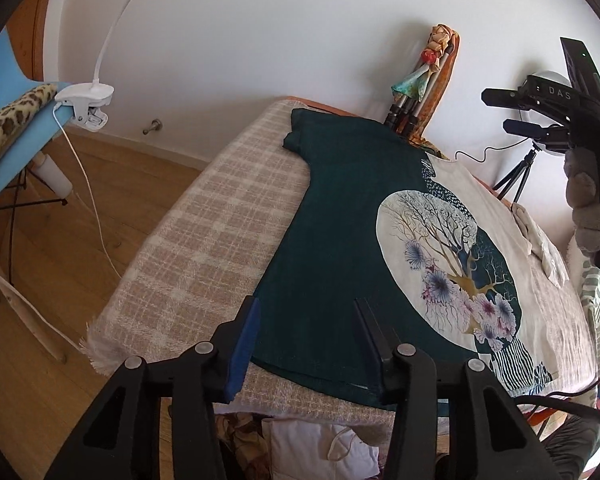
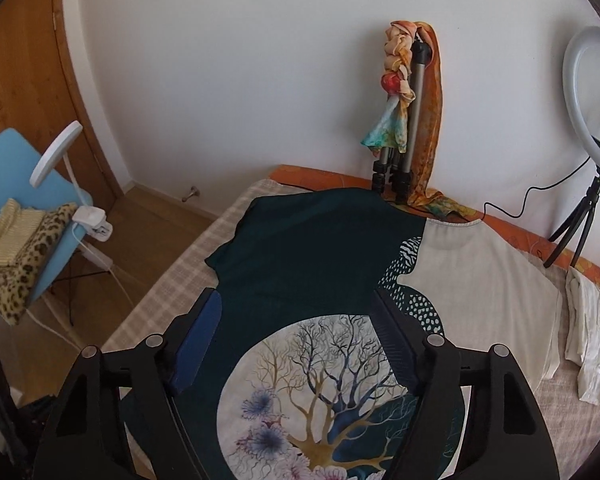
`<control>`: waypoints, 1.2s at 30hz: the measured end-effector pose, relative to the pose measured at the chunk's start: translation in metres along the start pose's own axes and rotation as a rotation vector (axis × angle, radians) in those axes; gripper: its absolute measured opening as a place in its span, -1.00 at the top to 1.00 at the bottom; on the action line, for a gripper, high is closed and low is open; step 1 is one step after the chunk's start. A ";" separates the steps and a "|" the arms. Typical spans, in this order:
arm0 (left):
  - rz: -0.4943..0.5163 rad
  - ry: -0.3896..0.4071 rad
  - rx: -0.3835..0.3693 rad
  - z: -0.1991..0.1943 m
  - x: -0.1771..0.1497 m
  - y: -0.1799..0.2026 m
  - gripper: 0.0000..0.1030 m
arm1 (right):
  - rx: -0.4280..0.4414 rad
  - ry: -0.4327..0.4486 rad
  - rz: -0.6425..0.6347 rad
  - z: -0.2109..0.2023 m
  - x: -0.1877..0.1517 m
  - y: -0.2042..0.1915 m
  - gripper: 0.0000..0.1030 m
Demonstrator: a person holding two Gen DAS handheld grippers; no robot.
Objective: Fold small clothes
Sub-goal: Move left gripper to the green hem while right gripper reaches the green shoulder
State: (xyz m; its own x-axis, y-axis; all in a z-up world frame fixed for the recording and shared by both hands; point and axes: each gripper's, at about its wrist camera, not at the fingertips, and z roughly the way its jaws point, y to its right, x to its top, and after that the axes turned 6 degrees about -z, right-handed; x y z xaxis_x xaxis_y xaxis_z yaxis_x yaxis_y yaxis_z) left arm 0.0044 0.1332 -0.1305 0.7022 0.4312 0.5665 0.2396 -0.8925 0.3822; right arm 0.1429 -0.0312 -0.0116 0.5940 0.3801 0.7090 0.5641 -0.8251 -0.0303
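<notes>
A small T-shirt (image 1: 332, 240), dark teal on one half and cream on the other with a round tree-and-flower print, lies flat, front up, on a plaid blanket (image 1: 204, 232). My left gripper (image 1: 307, 302) hovers open over the shirt's near hem, close to its teal corner, with no cloth pinched. In the right wrist view my right gripper (image 2: 296, 294) stands open above the middle of the T-shirt (image 2: 308, 248), its fingers either side of the print's top. At the far right of the left wrist view, a gloved hand (image 1: 584, 208) holds the right gripper (image 1: 500, 111).
A blue chair (image 2: 60, 200) with leopard-print cloth and a clip lamp (image 1: 86, 100) stands left of the bed. A tripod draped in scarves (image 2: 404, 120) and a ring light (image 2: 588, 80) line the wall. White folded cloth (image 2: 588, 332) lies right. Loose clothes (image 1: 320, 444) sit below the near edge.
</notes>
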 end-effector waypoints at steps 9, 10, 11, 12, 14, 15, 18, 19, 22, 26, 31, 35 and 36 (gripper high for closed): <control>-0.104 -0.028 0.000 0.013 -0.011 -0.025 0.23 | 0.133 -0.167 0.045 0.107 0.058 -0.025 -0.47; -0.115 -0.034 0.004 0.015 -0.011 -0.028 0.23 | 0.149 -0.184 0.059 0.119 0.063 -0.028 -0.47; -0.124 -0.041 0.008 0.017 -0.011 -0.031 0.24 | 0.160 -0.200 0.077 0.131 0.067 -0.028 -0.47; -0.132 -0.049 0.010 0.019 -0.011 -0.034 0.26 | 0.165 -0.215 0.095 0.142 0.070 -0.028 -0.47; -0.147 -0.058 0.020 0.023 -0.010 -0.039 0.26 | 0.166 -0.239 0.111 0.163 0.077 -0.030 -0.47; -0.153 -0.063 0.027 0.025 -0.011 -0.041 0.26 | 0.160 -0.247 0.116 0.172 0.081 -0.030 -0.47; -0.162 -0.082 0.033 0.032 -0.012 -0.044 0.30 | 0.162 -0.261 0.140 0.195 0.088 -0.032 -0.47; -0.161 -0.089 0.034 0.035 -0.012 -0.044 0.30 | 0.167 -0.266 0.151 0.202 0.090 -0.033 -0.47; -0.170 -0.111 0.023 0.041 -0.012 -0.043 0.31 | 0.168 -0.284 0.162 0.226 0.095 -0.039 -0.48; -0.193 -0.120 0.006 0.046 -0.012 -0.045 0.34 | 0.154 -0.307 0.162 0.258 0.101 -0.048 -0.47; -0.179 -0.119 -0.002 0.048 -0.011 -0.043 0.47 | 0.117 -0.336 0.129 0.292 0.108 -0.059 -0.47; -0.176 -0.137 -0.034 0.051 -0.011 -0.041 0.56 | 0.098 -0.362 0.122 0.309 0.107 -0.060 -0.33; -0.175 -0.140 -0.038 0.052 -0.011 -0.040 0.60 | 0.093 -0.369 0.120 0.311 0.107 -0.059 -0.31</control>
State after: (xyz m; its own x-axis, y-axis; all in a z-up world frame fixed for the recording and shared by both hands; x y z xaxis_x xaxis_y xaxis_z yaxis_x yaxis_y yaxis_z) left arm 0.0223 0.1573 -0.1900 0.7388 0.5543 0.3833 0.3424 -0.7987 0.4948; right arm 0.3515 0.1881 -0.1531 0.8152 0.4222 0.3964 0.5179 -0.8378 -0.1728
